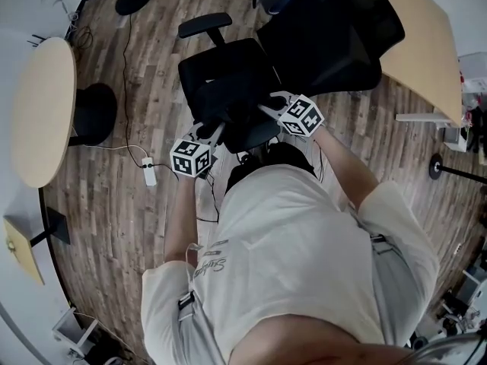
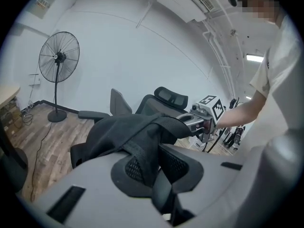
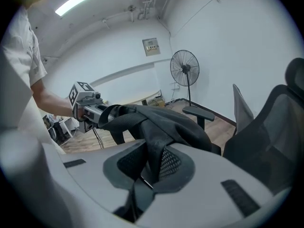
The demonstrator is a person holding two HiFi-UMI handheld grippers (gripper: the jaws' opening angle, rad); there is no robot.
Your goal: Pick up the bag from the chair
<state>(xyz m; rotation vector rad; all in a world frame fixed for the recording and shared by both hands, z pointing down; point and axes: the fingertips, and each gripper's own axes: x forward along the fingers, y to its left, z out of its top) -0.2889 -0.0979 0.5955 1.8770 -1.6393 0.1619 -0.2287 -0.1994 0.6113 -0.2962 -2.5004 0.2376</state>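
A black office chair [image 1: 335,29] stands in front of me. Across its seat hangs the black fabric bag [image 1: 232,97], hard to tell from the seat in the head view. My left gripper [image 1: 215,133] is shut on the bag's near-left edge. My right gripper [image 1: 268,106] is shut on its right edge. In the left gripper view a fold of the bag [image 2: 137,132] runs down between the pads of the left gripper [image 2: 153,167], and the right gripper [image 2: 202,120] clamps the far end. The right gripper view shows the bag [image 3: 166,122] pinched in the right gripper [image 3: 152,167], with the left gripper [image 3: 88,109] opposite.
The chair's armrest [image 2: 92,114] and headrest [image 2: 171,96] rise behind the bag. A standing fan [image 2: 58,61] is by the wall. A round table [image 1: 42,109] stands to the left, a desk [image 1: 426,36] at the upper right, and a power strip [image 1: 149,172] with cables lies on the wood floor.
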